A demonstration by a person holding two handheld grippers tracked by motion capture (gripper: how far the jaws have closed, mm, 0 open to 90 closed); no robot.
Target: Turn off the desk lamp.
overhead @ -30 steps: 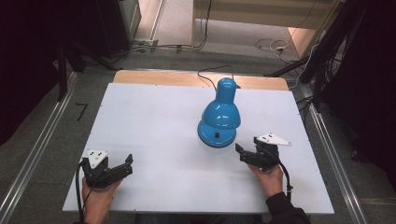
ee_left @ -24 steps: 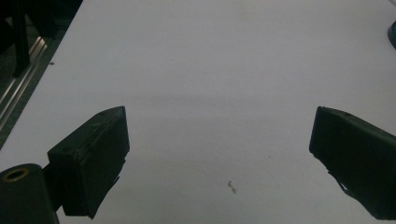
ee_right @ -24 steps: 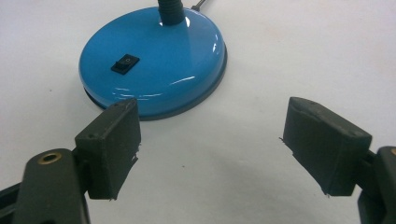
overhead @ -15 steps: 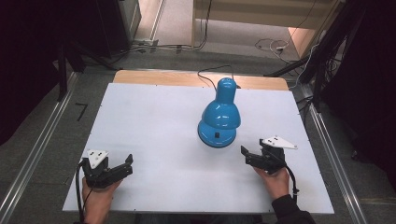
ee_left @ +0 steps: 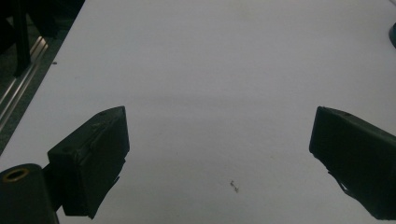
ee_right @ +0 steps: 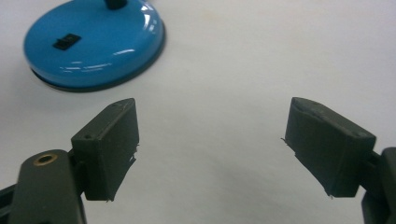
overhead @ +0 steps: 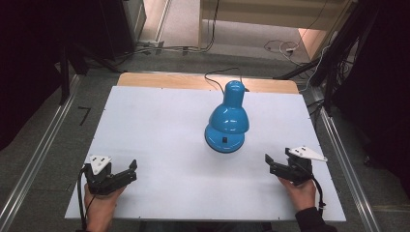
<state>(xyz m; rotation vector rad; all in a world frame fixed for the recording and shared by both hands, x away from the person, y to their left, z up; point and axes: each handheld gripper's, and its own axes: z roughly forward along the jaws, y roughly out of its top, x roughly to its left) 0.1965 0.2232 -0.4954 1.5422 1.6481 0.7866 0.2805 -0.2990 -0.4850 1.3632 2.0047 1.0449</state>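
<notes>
A glossy blue desk lamp (overhead: 227, 120) stands right of the white table's middle, its shade bent down over its round base. In the right gripper view the base (ee_right: 93, 44), with a black switch on top, lies ahead to the left. My right gripper (overhead: 269, 164) rests near the front right edge, apart from the lamp, open with nothing between its jaws (ee_right: 212, 121). My left gripper (overhead: 129, 172) sits at the front left corner, also open and holding nothing (ee_left: 219, 126), with bare table ahead of it.
The white table top (overhead: 159, 121) has a wooden strip (overhead: 169, 79) along its far edge. The lamp's black cable (overhead: 212, 77) trails off the back. Metal rails (overhead: 34, 159) run along the floor on both sides, and loose cables lie on the floor behind.
My right gripper has drawn back a little to the right, away from the lamp base. The left gripper and the lamp have stayed put.
</notes>
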